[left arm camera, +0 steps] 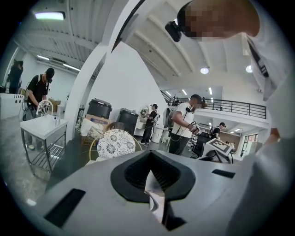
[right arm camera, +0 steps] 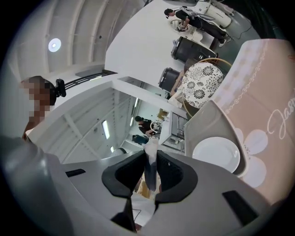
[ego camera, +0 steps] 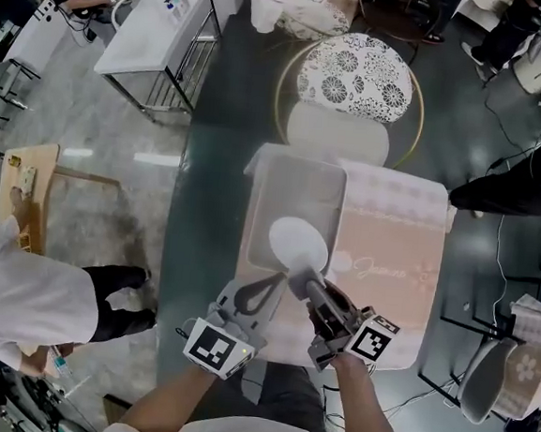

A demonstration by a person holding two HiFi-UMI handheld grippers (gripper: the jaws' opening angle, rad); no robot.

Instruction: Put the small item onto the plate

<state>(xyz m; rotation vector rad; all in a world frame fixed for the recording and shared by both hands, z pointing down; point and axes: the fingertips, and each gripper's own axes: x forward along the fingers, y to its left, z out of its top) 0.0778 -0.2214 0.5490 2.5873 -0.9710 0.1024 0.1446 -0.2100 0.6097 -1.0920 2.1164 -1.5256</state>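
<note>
A white plate [ego camera: 298, 242] lies in a translucent tray [ego camera: 292, 179] on the table; it also shows in the right gripper view as the plate [right arm camera: 216, 154]. My right gripper [ego camera: 303, 279] hovers at the plate's near rim. Its jaws are shut on a small thin pale item [right arm camera: 150, 168], which stands upright between the pads. In the head view the item is hidden by the fingers. My left gripper [ego camera: 274, 281] sits just left of the right one, fingertips meeting. A pale sliver shows between its pads [left arm camera: 154, 193]; I cannot tell what it is.
A pink patterned cloth [ego camera: 392, 230] covers the table's right part under the tray. Beyond the table stands a chair with a floral cushion [ego camera: 356, 72]. A white metal table [ego camera: 165, 27] is at the far left. Other people stand around, one in white [ego camera: 19, 292] close at left.
</note>
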